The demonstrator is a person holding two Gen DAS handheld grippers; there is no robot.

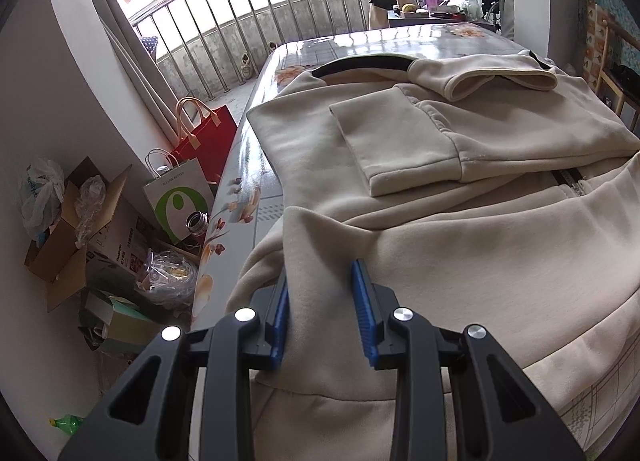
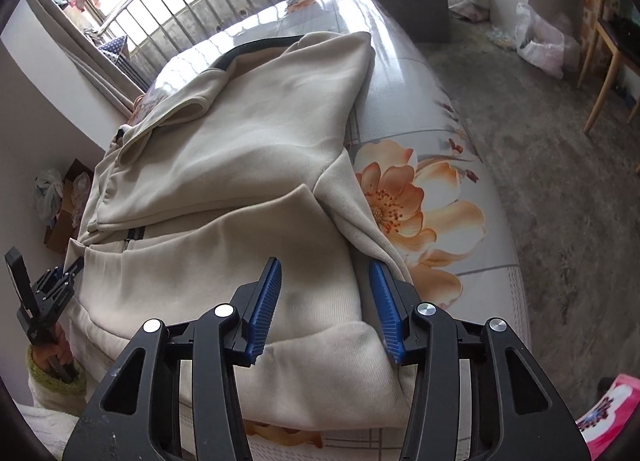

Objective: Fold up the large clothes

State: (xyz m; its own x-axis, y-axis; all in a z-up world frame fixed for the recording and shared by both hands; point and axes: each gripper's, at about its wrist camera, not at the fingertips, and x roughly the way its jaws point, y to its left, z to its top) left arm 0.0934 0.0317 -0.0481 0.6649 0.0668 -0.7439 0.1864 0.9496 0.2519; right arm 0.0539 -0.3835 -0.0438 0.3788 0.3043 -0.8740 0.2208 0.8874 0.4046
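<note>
Left gripper (image 1: 320, 313) spread astride a beige jacket (image 1: 460, 229) fold, right gripper (image 2: 326, 301) spread over its hem, paper bag (image 1: 178, 201) left of it reading "ALL LIVE BETTER"

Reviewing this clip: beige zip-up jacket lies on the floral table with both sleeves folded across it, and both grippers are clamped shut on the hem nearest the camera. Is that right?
Not quite. The beige jacket does lie on the floral table with its sleeves folded in, but neither gripper is shut. The left gripper in the left wrist view and the right gripper in the right wrist view both have their jaws open, with fabric between the blue pads.
</note>
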